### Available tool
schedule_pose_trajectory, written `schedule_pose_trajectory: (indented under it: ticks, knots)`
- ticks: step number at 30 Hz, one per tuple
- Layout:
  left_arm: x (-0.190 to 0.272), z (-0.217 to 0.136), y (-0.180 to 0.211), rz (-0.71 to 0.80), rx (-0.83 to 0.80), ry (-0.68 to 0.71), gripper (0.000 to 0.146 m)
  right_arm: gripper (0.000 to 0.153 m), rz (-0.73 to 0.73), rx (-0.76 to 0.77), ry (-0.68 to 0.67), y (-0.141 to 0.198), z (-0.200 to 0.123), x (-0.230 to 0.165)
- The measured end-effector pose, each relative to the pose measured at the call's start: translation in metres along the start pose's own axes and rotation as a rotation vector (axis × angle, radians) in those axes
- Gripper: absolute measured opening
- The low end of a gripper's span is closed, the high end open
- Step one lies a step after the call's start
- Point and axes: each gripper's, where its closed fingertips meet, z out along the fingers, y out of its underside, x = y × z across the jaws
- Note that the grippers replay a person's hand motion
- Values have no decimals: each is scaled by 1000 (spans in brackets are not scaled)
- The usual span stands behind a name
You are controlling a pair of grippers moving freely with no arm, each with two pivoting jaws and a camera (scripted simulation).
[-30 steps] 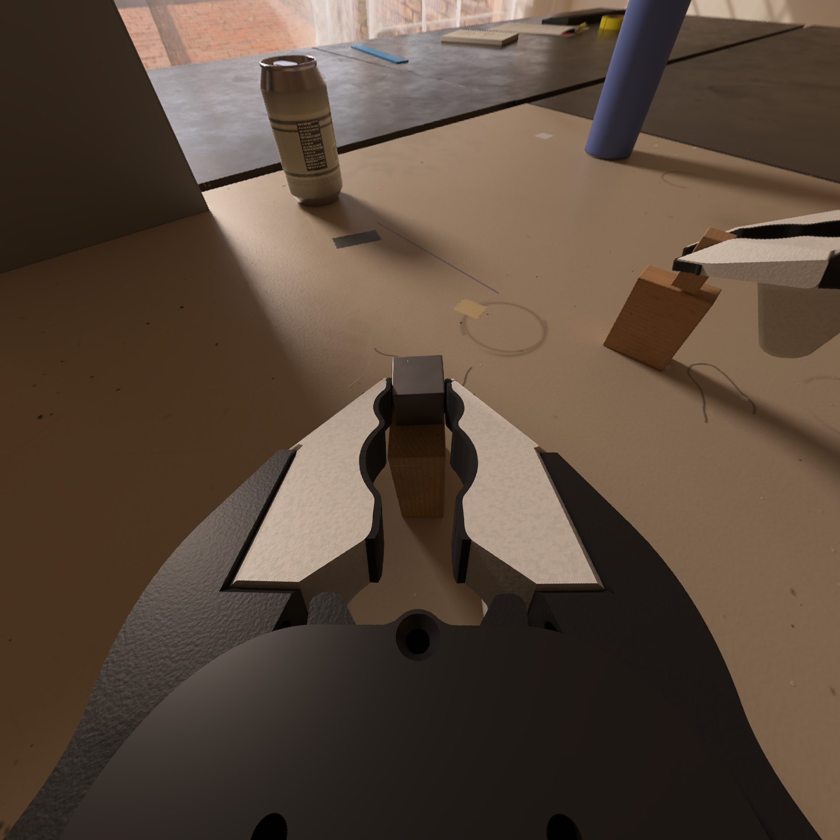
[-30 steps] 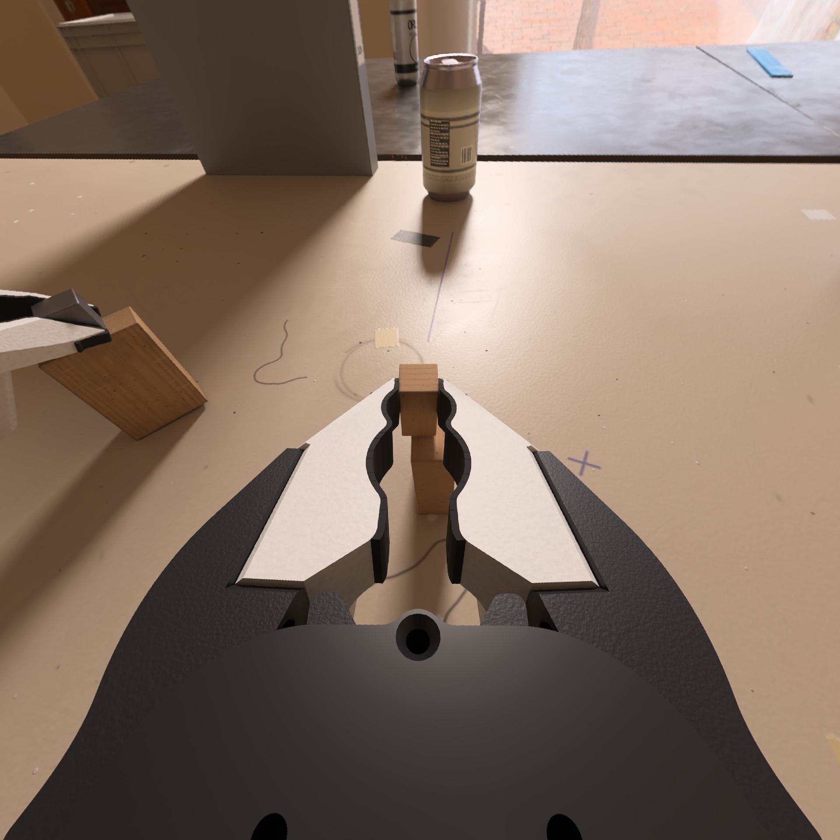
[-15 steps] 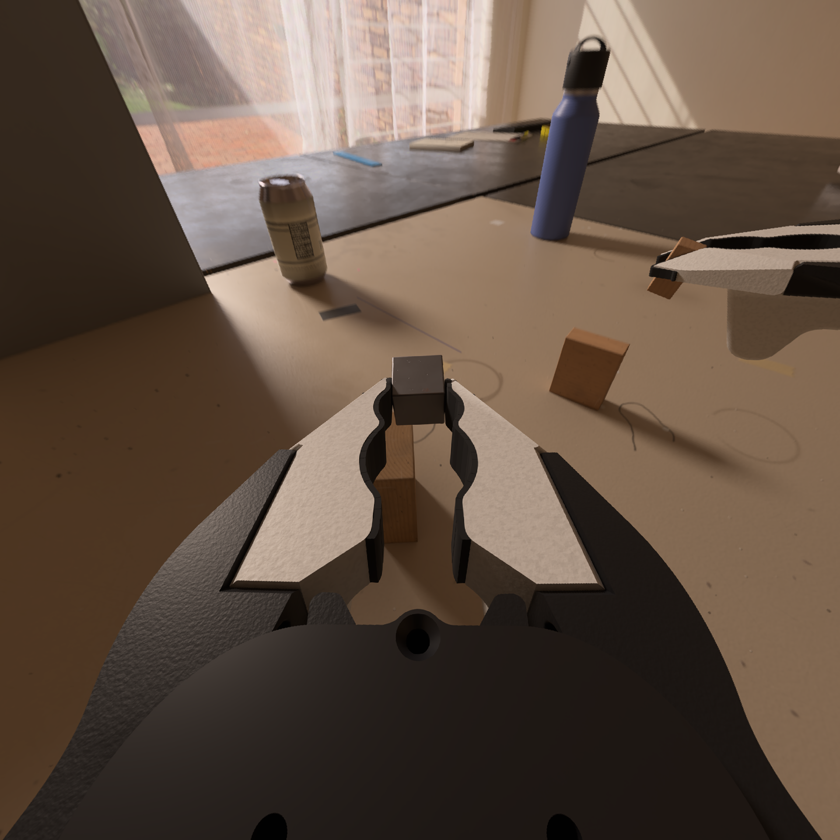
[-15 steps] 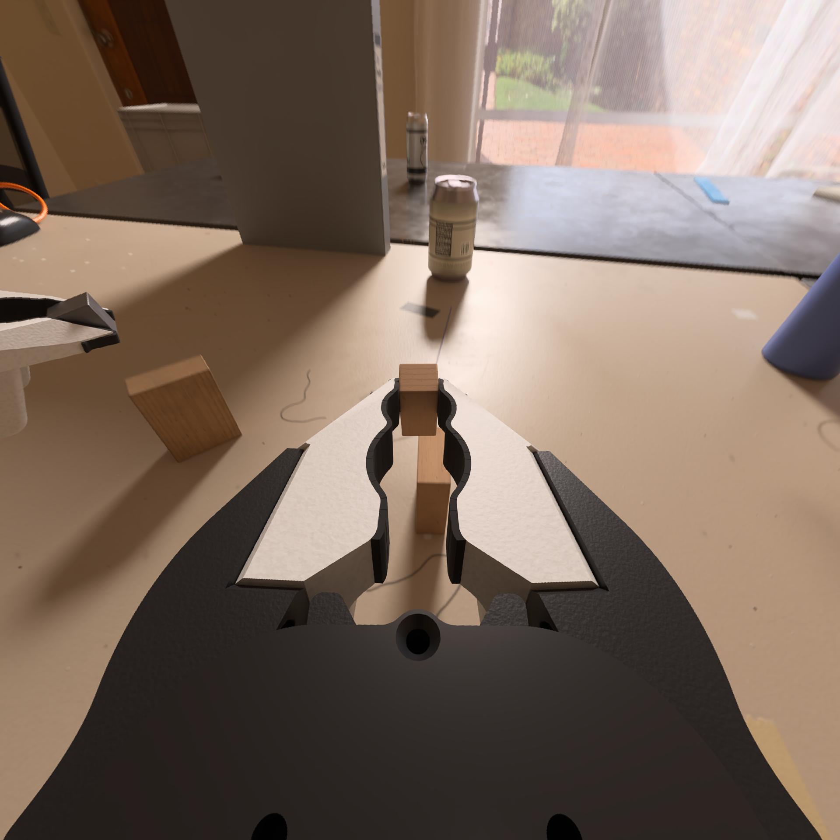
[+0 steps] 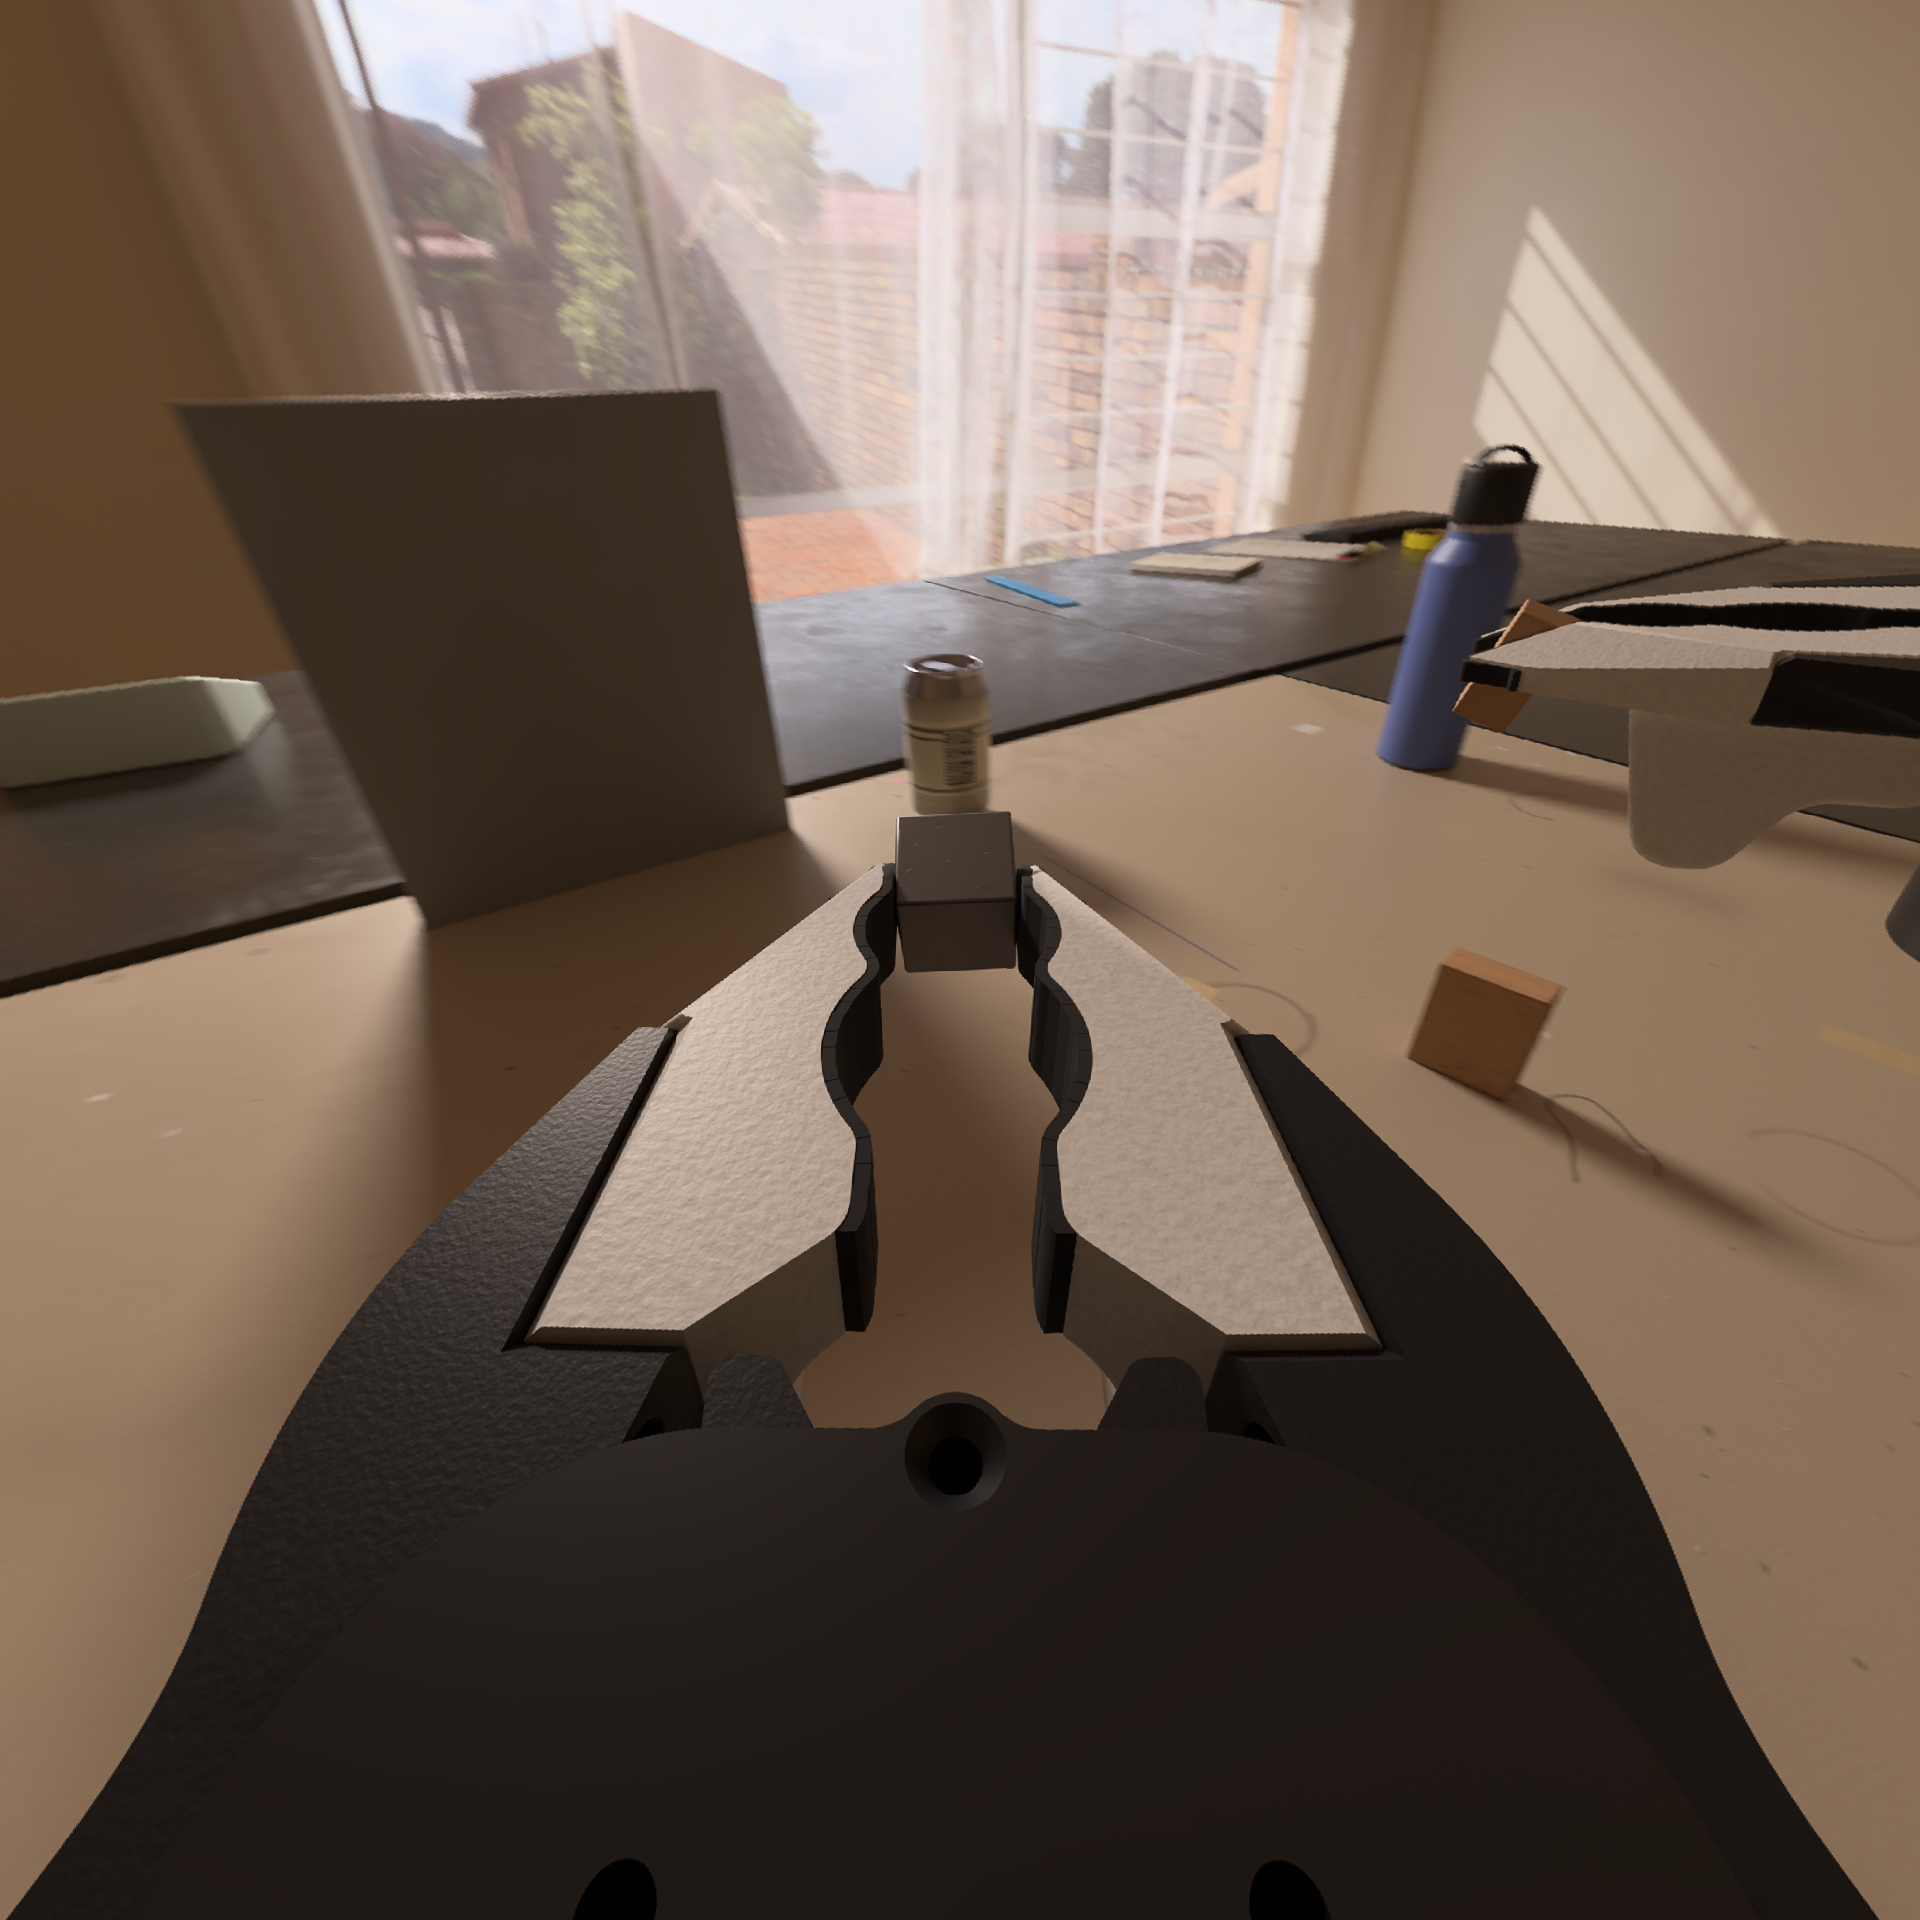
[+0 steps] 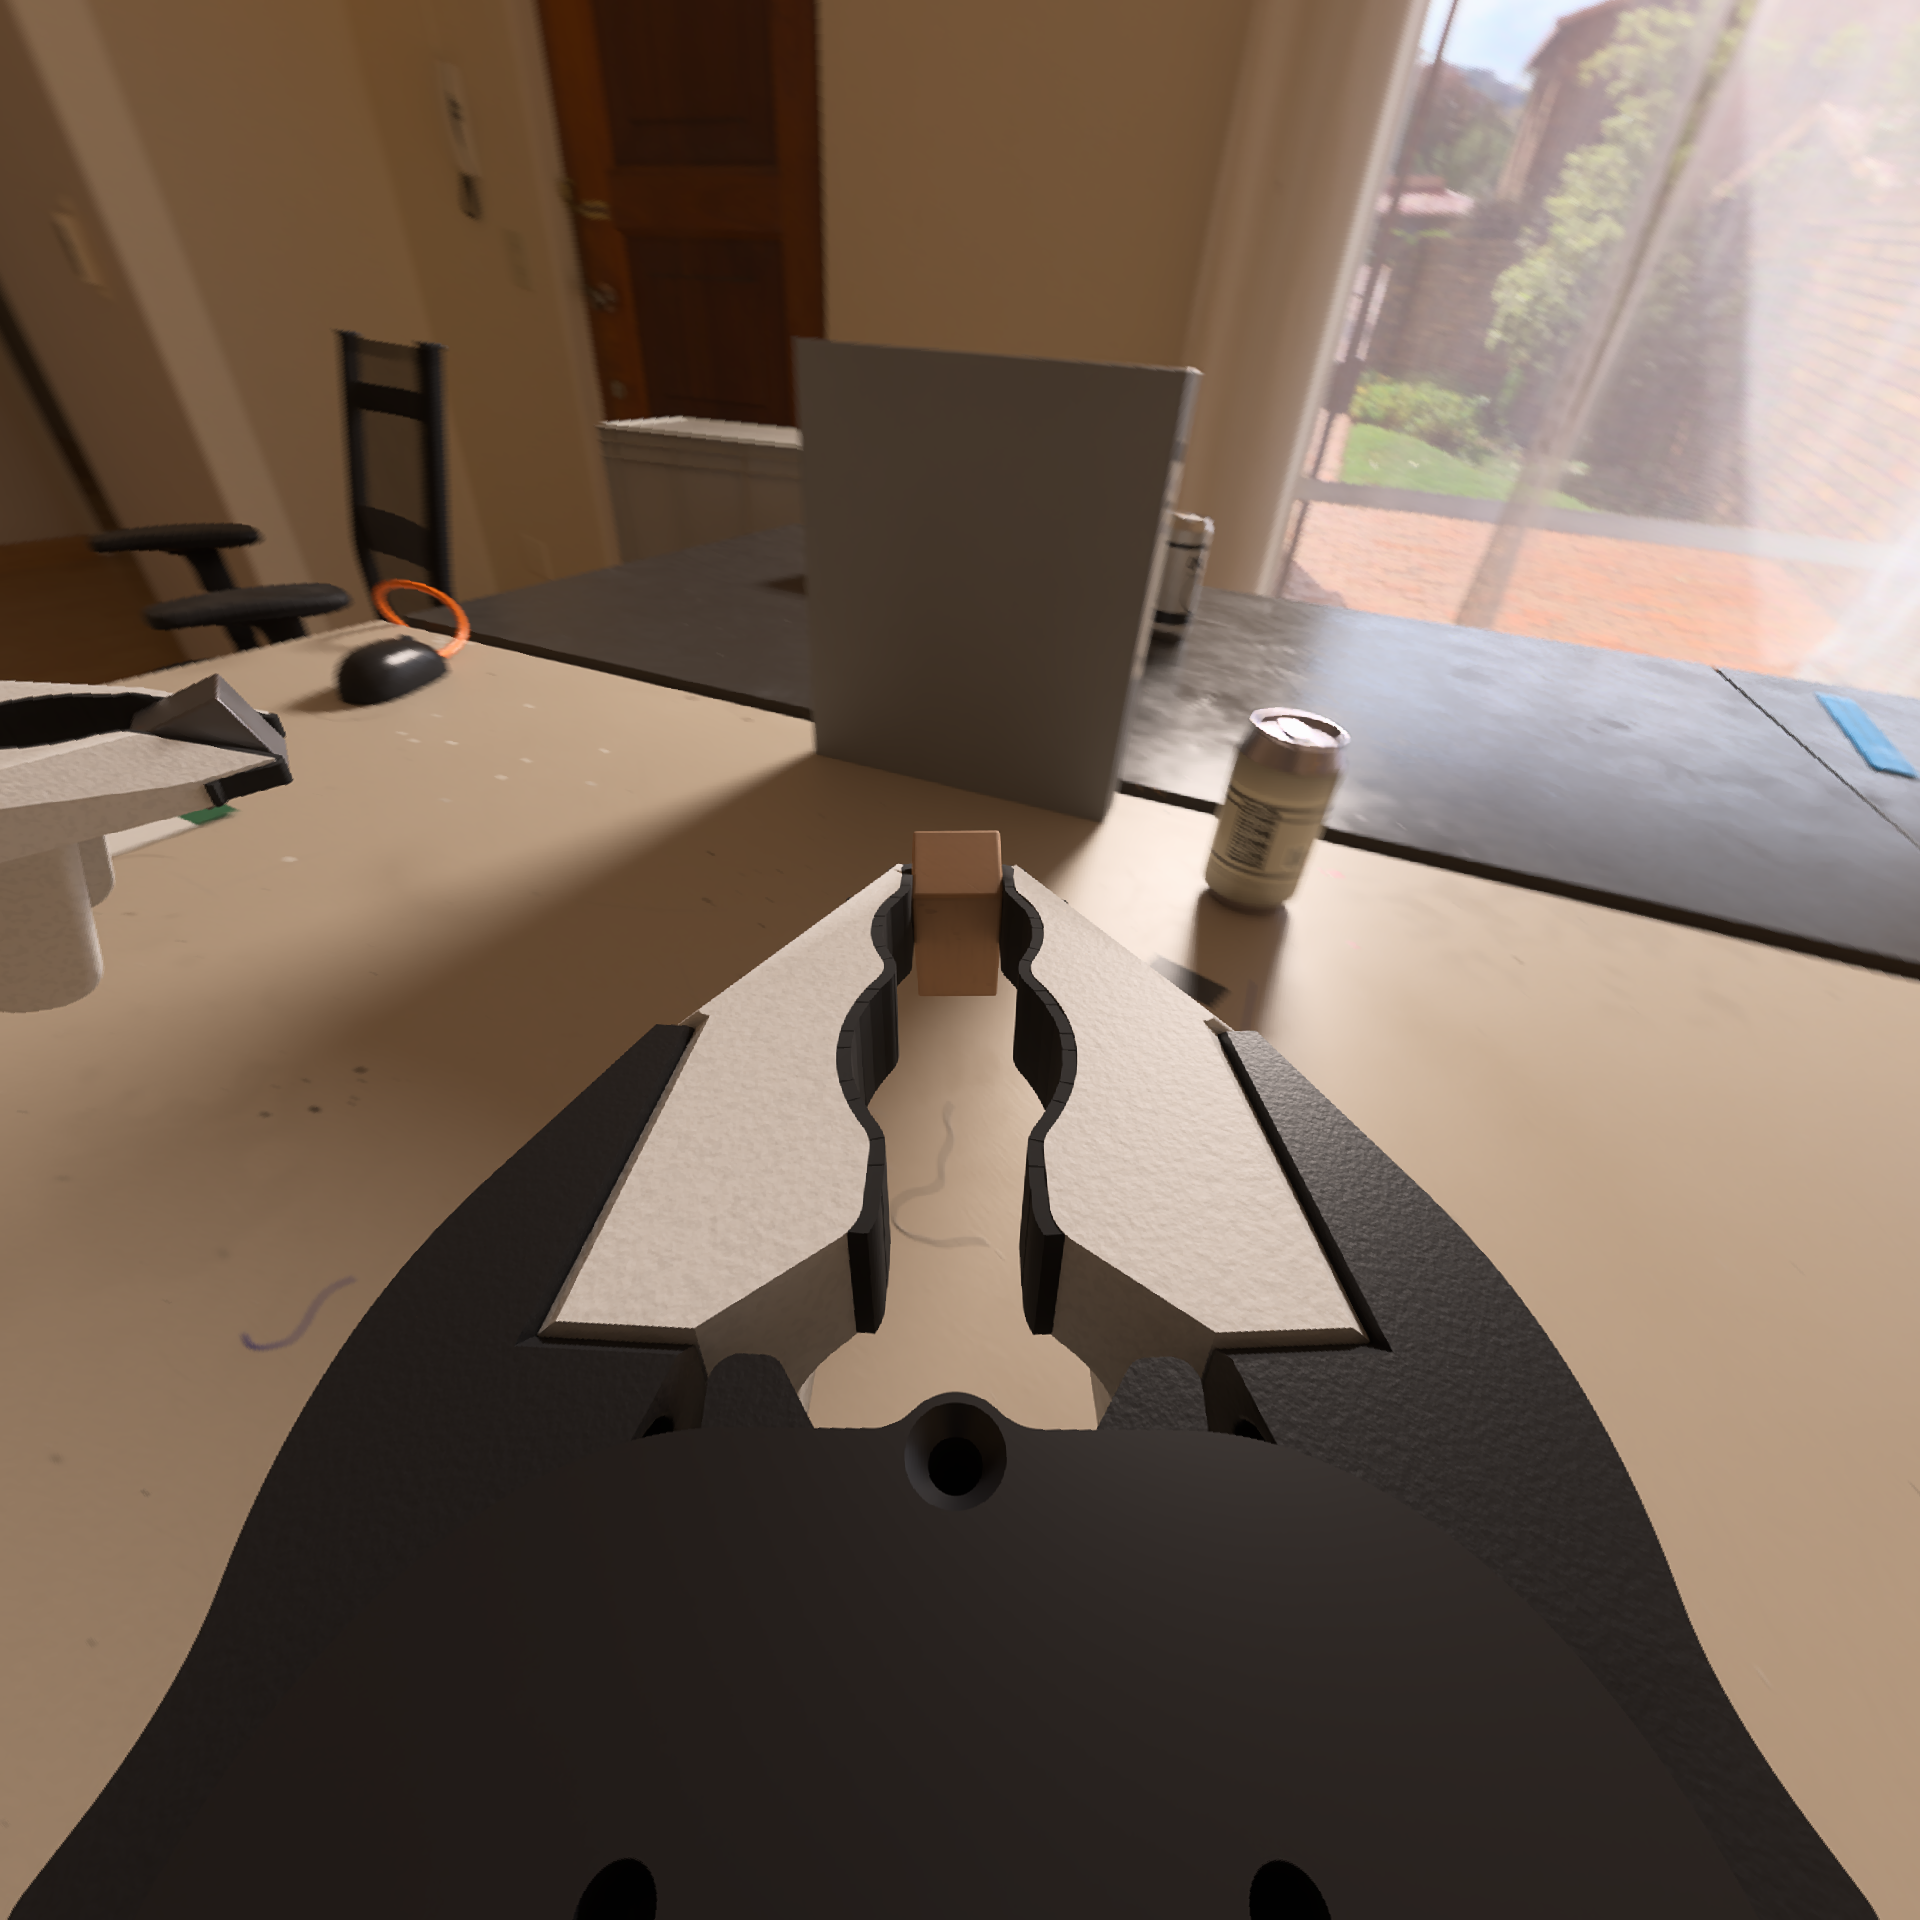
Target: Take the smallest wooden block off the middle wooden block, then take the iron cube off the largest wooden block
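The left gripper (image 5: 956, 914) has its fingers clamped on the iron cube (image 5: 955, 902) above the counter (image 5: 260, 1091), while the right gripper (image 6: 958, 920) grips the smallest wooden block (image 6: 957, 925) aloft, the middle wooden block (image 5: 1484, 1021) standing alone at right.

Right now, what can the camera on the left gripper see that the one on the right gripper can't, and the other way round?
Only the left wrist view shows the blue bottle, a wooden block lying on the table, and a pale tray. Only the right wrist view shows the black mouse, chair and door. Both show the can, the grey board, the iron cube and the smallest wooden block, each gripped.
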Motion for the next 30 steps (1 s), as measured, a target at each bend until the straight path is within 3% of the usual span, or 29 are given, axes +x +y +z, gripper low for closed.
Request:
schedule_pose_trajectory:
  ticks: [7,14,22,30]
  knots:
    - [-69,-58,-25,-8,50,-191,22,15,10,39,-197,-28,54,-77]
    - [-125,-112,-29,-16,52,-363,22,15,59,23,-361,-28,96,-150]
    - [-173,-155,-12,-43,29,-513,22,15,93,-64,-489,5,131,-219]
    - [-211,-168,37,-102,-31,-594,22,15,85,-161,-538,51,160,-255]
